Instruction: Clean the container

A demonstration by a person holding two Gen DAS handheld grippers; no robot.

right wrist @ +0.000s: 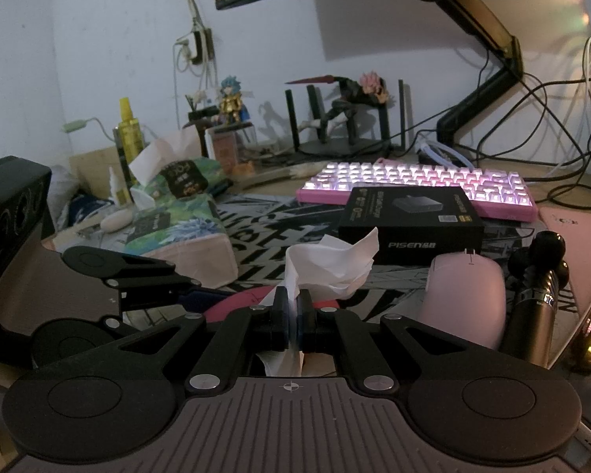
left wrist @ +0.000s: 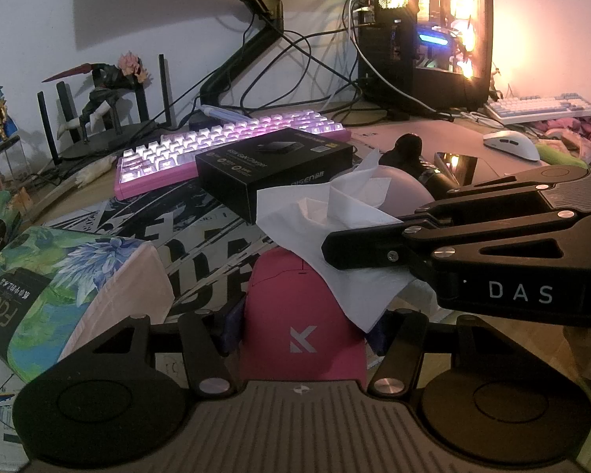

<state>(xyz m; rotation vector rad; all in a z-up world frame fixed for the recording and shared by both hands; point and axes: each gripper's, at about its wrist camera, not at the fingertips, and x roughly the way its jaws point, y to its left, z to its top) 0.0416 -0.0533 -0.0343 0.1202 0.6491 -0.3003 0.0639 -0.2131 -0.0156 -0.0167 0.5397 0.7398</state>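
Observation:
My left gripper (left wrist: 301, 333) is shut on a hot-pink computer mouse (left wrist: 295, 315) with a white K logo and holds it low at the frame's centre. My right gripper (right wrist: 294, 315) is shut on a crumpled white tissue (right wrist: 327, 264). In the left wrist view the right gripper (left wrist: 335, 252) reaches in from the right and lays the tissue (left wrist: 335, 228) over the mouse's front right side. In the right wrist view the pink mouse (right wrist: 240, 303) shows only as a sliver behind the fingers, with the left gripper (right wrist: 201, 293) at the left.
A black Pisen charger box (right wrist: 409, 224) and a lit pink keyboard (right wrist: 413, 185) lie behind. A pale pink mouse (right wrist: 465, 299) and a black microphone (right wrist: 539, 287) sit right. A floral tissue pack (left wrist: 51, 287) lies left. A white mouse (left wrist: 512, 144) and PC tower (left wrist: 425, 35) stand far right.

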